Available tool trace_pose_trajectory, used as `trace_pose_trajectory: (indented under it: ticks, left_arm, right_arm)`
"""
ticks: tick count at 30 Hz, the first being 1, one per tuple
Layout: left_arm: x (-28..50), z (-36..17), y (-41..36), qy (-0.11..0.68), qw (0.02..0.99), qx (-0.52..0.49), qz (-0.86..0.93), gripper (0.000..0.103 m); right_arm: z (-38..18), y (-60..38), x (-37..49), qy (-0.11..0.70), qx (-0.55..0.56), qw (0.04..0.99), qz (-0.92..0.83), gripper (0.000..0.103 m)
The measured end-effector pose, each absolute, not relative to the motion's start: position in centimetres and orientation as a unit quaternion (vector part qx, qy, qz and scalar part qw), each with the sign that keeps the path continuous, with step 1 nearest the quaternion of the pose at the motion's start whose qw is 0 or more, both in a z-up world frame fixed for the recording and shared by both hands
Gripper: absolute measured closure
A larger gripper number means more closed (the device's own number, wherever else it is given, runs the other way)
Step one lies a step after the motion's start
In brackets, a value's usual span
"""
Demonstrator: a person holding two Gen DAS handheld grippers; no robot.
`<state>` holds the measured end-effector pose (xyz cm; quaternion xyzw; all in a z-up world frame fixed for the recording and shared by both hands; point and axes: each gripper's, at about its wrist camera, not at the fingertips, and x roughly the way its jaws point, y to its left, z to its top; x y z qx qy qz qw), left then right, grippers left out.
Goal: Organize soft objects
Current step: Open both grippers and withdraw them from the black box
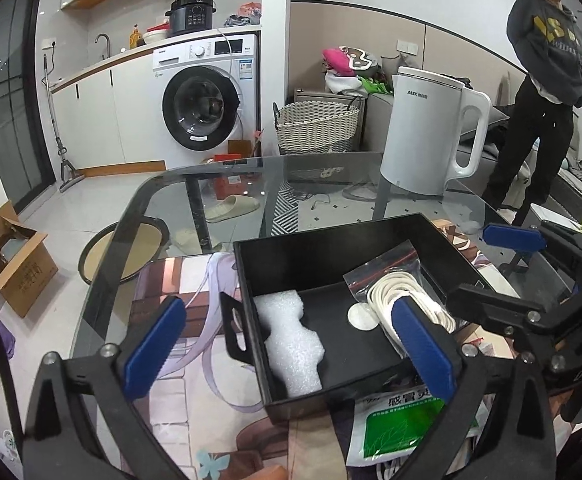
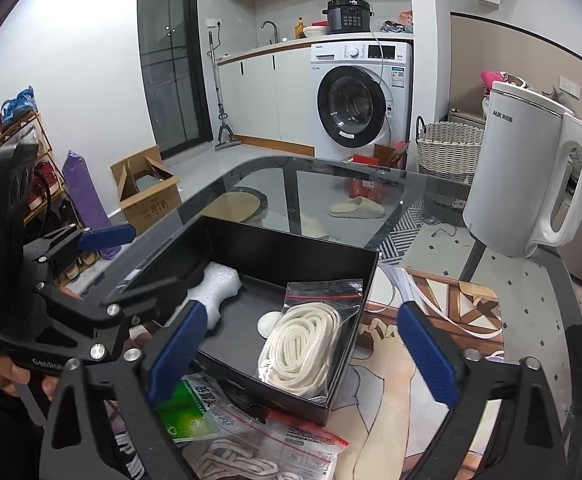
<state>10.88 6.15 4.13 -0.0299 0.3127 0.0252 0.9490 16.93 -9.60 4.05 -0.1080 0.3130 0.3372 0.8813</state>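
Two grippers are held wide open and empty over the black box (image 2: 275,256): left gripper (image 1: 291,350), then right gripper (image 2: 303,354). Inside lie a foam block (image 2: 217,280) and a bagged rope coil (image 2: 303,344). Loose packets (image 2: 251,436) lie just below the nearer right gripper, the box wall between.

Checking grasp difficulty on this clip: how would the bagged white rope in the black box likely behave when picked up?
The bag of white rope would probably sag and shift, since loose coils fill a thin clear pouch. The glossy plastic may be slippery. It leans on the black box wall, so it likely slumps if nudged.
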Motion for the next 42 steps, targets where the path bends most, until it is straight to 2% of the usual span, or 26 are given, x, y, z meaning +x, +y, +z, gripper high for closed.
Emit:
trace_pose_trajectory:
  ticks: [19,30,42]
  left_arm:
    - [5.9,6.0,5.6,0.298,0.952,-0.028,0.061,0.000]
    - [2.0,5.3,5.6,0.300,0.951,-0.029,0.076,0.000]
    - [2.2,5.0,5.8,0.300,0.951,-0.029,0.070,0.000]
  right_arm:
    - [4.9,-9.9,12.6,0.311,-0.128,0.866,0.370,0.001]
    - [4.4,-9.7,10.1,0.316,-0.143,0.860,0.374,0.001]
    - [3.6,-9.1,9.4,0.315,-0.171,0.857,0.369,0.001]
